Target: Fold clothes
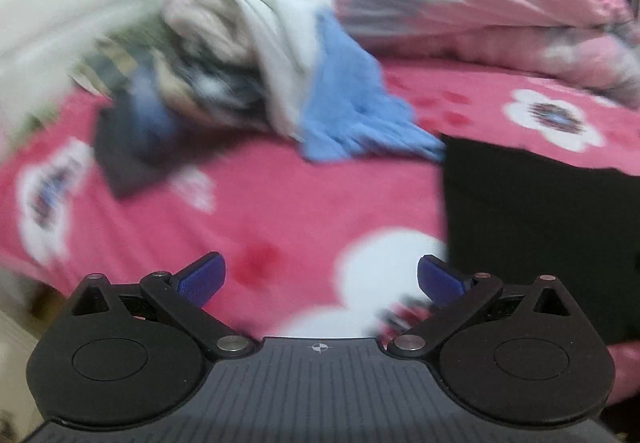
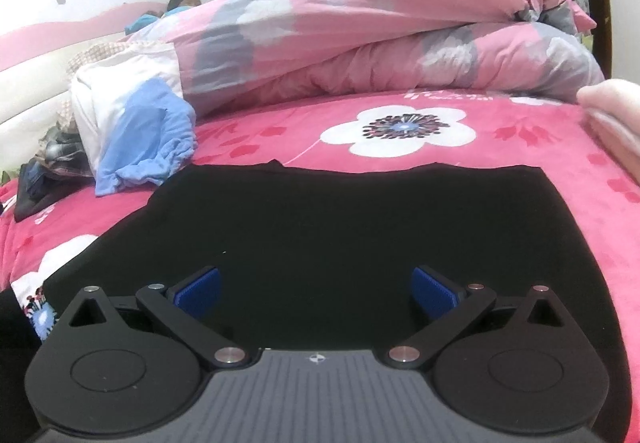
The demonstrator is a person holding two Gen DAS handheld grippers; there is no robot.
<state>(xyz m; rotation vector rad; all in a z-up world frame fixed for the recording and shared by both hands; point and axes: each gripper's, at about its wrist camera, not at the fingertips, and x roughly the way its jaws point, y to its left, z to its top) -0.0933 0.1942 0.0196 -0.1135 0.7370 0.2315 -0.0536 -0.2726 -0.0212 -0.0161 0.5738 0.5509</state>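
Black fabric, a garment [image 2: 340, 227] laid flat on the pink flowered bedsheet [image 2: 520, 147], fills the space in front of the right gripper [image 2: 316, 289], whose jaws stand wide apart with nothing between them. It lies spread, probably so its edges can be caught and brought over in a fold. The left gripper [image 1: 320, 277] hangs over bare sheet just beside the garment's left edge [image 1: 452, 203], its jaws equally wide and empty (this view is smeared, so finer detail is lost). Farther back, a heap of unfolded clothes [image 1: 224, 55], with a blue piece [image 2: 148, 135] spilling forward, waits against a rolled pink quilt [image 2: 360, 35]. I judge the fold has not begun, since neither gripper grips any cloth.
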